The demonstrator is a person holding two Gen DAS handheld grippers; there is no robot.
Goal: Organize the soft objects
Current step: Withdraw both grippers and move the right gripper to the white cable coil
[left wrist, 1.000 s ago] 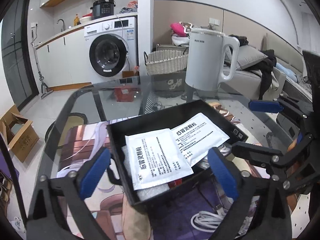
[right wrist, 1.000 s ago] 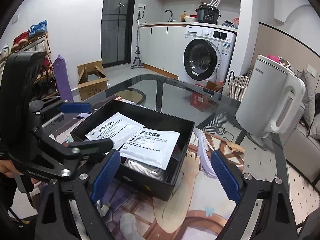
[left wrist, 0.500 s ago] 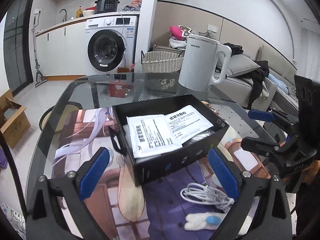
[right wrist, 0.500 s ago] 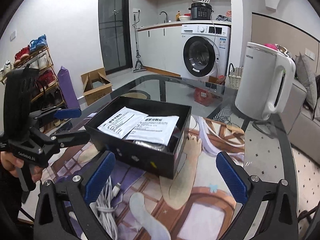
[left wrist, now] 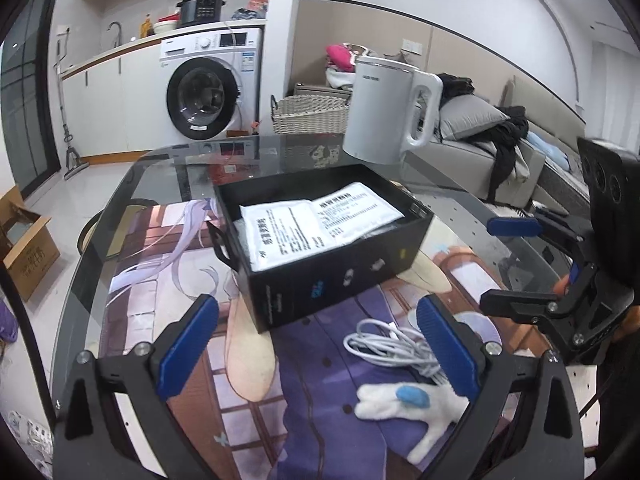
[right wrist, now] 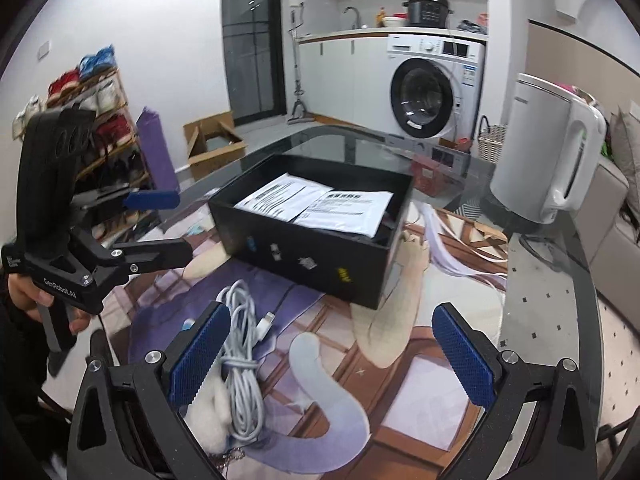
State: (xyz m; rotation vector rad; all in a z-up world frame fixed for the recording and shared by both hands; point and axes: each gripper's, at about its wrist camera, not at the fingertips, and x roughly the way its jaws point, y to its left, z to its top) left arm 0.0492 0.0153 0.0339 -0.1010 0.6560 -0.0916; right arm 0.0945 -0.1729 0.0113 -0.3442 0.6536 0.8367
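A black open box [left wrist: 332,276] stands on the printed mat, with two white sachets [left wrist: 288,232] lying flat on top of its contents. In front of it lie a coiled white cable [left wrist: 392,348] and a white plush toy [left wrist: 404,400] with a blue spot. My left gripper [left wrist: 318,348] hangs open above the mat, short of the box, holding nothing. In the right wrist view the box [right wrist: 304,256] is ahead, and the cable [right wrist: 244,364] and plush [right wrist: 208,412] lie by the left pad. My right gripper [right wrist: 332,354] is wide open and empty.
A white kettle [left wrist: 384,116] stands on the glass table behind the box. The round table rim [right wrist: 588,264] curves past on the right. Each gripper shows in the other's view: the right gripper [left wrist: 516,266], the left gripper [right wrist: 160,224]. A cardboard box [right wrist: 212,144] sits on the floor.
Both grippers have drawn back from the box, which now looks smaller and farther. The cable and the plush toy have come into view in front of it.
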